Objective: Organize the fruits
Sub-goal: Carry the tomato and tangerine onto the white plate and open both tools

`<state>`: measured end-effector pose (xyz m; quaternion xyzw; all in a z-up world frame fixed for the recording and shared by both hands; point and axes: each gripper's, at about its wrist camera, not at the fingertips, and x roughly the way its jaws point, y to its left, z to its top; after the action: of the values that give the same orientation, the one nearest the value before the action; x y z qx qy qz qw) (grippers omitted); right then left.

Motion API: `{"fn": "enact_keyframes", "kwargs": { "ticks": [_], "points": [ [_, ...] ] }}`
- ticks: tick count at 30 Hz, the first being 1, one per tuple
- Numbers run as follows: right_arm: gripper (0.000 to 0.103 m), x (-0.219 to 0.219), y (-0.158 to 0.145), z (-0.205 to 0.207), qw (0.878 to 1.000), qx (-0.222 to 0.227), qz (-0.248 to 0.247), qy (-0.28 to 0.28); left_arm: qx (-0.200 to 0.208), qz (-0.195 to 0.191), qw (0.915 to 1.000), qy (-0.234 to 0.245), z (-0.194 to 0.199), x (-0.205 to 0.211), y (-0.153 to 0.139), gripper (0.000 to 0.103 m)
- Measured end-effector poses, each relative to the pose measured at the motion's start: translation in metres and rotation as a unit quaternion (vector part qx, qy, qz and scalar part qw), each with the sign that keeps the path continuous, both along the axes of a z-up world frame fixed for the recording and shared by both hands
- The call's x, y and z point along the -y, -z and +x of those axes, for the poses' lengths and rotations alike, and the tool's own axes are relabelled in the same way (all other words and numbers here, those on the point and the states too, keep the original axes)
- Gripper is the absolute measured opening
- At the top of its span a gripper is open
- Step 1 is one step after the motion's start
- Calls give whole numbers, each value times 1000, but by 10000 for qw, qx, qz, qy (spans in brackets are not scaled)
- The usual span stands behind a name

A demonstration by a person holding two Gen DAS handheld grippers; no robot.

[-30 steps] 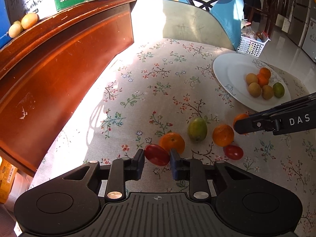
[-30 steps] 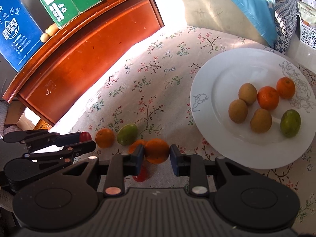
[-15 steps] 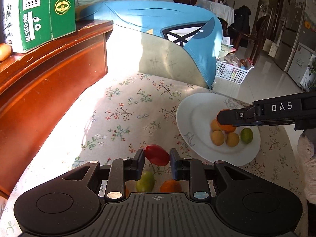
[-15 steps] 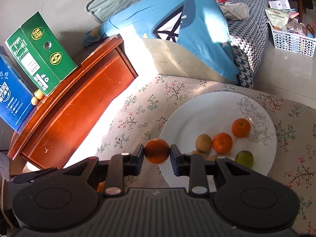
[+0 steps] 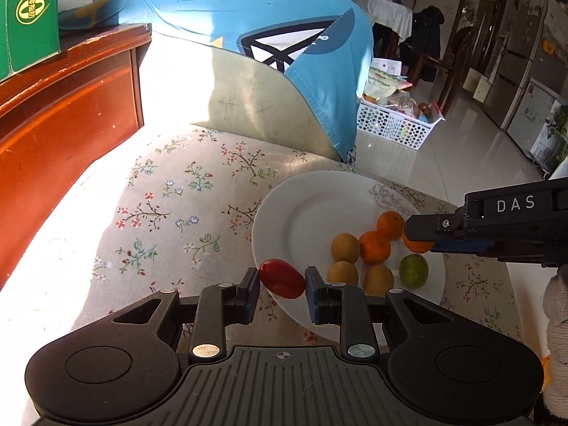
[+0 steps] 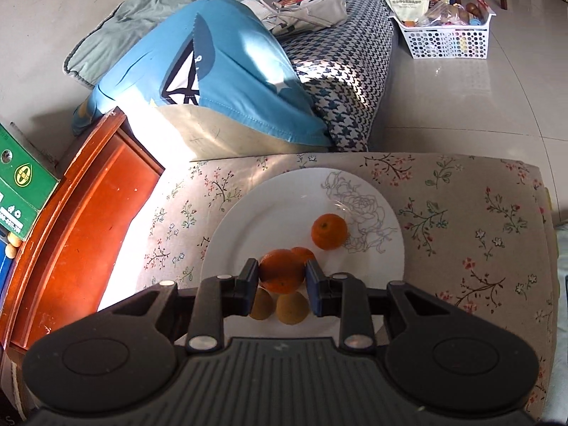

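Carrying two fruits to the white plate at once. Left gripper pinching a red tomato between narrowly set fingers, hanging just over the plate's near rim. Right gripper clamping an orange the same way, poised above the fruit heap in the middle of the plate; from the left camera, appearing as a black arm reaching in from the right with the orange peeking out at its tip.

Doing this well: lowering each fruit onto bare porcelain rather than onto the pile, since round fruit dropped on round fruit is likely rolling off. Bringing the tomato further inward before opening, being so close to the edge. Opening fingers only once the fruit is resting, and slowly, the tomato being soft. Keeping the two grippers apart, letting one finish before the other is crowding in.

Counting on the plate, from the left camera: two oranges, three brownish-yellow fruits, one green fruit. Six lying there, plus two held in the air. From the right camera, seeing only part of that heap, the rest probably hiding under the fingers, so trusting the left view's count.
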<state>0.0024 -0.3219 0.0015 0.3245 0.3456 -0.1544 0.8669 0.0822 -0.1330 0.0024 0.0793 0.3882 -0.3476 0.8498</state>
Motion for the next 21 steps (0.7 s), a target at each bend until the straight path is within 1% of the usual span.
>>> {"fn": "enact_keyframes", "kwargs": {
  "ticks": [4,7,9,10,12,15,16,17,18,19,21],
  "points": [
    [29,6,5,-2,9997,-150,14,182,-82,111,9999,15,2,14,10,25],
    [29,8,12,-3,9992,-251,114,298,-165,171,9997,13,5,22,16,25],
    [29,10,15,-2,9989,-283,161,351,-171,248,9995,-17,5,26,18,25],
    [32,11,16,-2,9988,-256,172,383,-148,292,9995,-21,4,28,19,25],
    [32,11,16,-1,9986,-258,184,416,-94,339,9994,-14,3,30,18,27],
    [32,11,15,0,9987,-197,199,427,-70,353,9993,-42,1,29,14,37],
    [33,10,14,0,9988,-170,188,410,-22,370,9993,-59,1,30,11,45],
    [34,10,13,0,9989,-147,173,402,28,400,9992,-73,-1,30,9,51],
    [35,9,12,0,9990,-129,151,397,84,434,9990,-81,-2,29,6,61],
    [37,9,10,0,9991,-111,122,389,127,471,9988,-95,-4,29,3,68],
    [38,8,8,-1,9992,-84,71,373,182,534,9983,-119,-7,29,-3,71]
  ]
}}
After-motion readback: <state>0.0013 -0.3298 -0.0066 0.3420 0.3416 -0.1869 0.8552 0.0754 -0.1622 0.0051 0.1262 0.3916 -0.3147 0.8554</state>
